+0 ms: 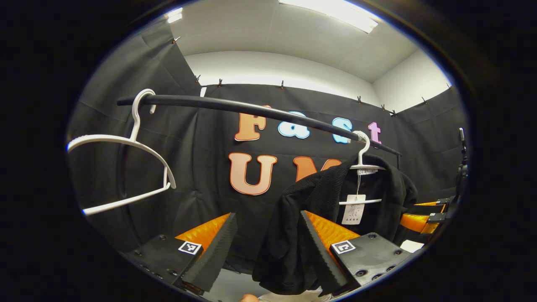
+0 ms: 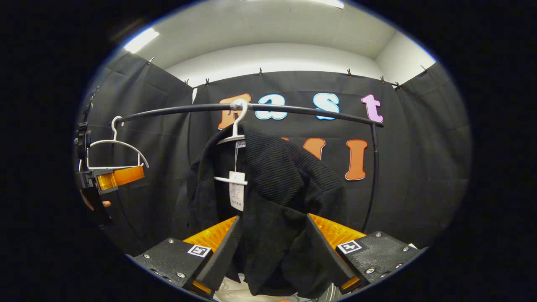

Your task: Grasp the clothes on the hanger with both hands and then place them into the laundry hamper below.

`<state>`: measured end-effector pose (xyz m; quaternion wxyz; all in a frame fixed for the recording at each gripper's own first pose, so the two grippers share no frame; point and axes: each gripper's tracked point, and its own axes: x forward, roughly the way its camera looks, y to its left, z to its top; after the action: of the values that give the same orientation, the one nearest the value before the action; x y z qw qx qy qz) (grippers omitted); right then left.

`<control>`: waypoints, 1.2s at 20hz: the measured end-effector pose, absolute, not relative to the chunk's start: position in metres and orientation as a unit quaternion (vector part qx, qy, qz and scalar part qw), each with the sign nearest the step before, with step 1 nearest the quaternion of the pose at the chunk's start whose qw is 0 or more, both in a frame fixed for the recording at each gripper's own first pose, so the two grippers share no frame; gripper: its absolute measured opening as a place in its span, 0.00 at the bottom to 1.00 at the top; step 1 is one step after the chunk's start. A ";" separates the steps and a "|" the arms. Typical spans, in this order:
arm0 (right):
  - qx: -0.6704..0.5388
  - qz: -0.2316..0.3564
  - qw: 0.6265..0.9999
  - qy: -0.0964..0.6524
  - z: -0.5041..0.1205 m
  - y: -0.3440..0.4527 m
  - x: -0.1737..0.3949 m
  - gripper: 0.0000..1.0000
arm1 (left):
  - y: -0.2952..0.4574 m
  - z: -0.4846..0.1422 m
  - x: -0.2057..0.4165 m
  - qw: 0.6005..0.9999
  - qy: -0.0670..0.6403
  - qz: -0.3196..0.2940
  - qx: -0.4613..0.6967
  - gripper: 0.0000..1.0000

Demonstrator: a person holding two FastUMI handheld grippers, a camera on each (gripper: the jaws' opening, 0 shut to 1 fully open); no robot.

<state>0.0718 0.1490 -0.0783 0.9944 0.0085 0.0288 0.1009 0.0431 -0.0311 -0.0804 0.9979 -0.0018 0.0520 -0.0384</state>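
Observation:
A black knitted garment (image 2: 272,201) hangs on a white hanger (image 2: 237,126) from the black rail (image 2: 293,110), with a paper tag (image 2: 237,191) at its collar. My right gripper (image 2: 272,251) is open, its fingers spread to either side of the garment's lower front, and I cannot tell whether they touch it. In the left gripper view the same garment (image 1: 310,205) hangs to the right. My left gripper (image 1: 266,247) is open, and the garment's near sleeve hangs by its right-hand finger (image 1: 319,247). The jaws do not press on the cloth.
An empty white hanger (image 1: 138,167) hangs at the rail's (image 1: 251,110) left end. The right gripper (image 1: 426,216) shows at the far right, beyond the garment. In the right gripper view the left gripper (image 2: 115,178), held by a hand (image 2: 90,201), sits under that empty hanger (image 2: 115,144). Something pale (image 2: 235,289) lies below the hem.

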 end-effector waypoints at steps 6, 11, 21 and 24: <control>0.006 0.080 0.997 0.023 -0.095 0.166 0.093 0.94 | -0.040 -0.095 0.047 0.998 0.052 -0.044 0.008 0.97; 0.011 0.078 0.996 0.037 -0.115 0.175 0.110 0.94 | -0.075 -0.131 0.057 0.994 0.077 -0.077 0.014 0.93; 0.021 0.065 0.997 0.047 -0.136 0.175 0.147 1.00 | -0.141 -0.199 0.107 0.987 0.103 -0.127 0.003 0.97; 0.025 0.061 0.997 0.038 -0.138 0.171 0.157 0.92 | -0.149 -0.204 0.119 0.986 0.100 -0.133 0.002 0.97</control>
<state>0.1566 0.1706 -0.1376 0.9971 0.0250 0.0384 0.0609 0.1191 -0.1492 -0.2038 0.9860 0.0018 0.1005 -0.1331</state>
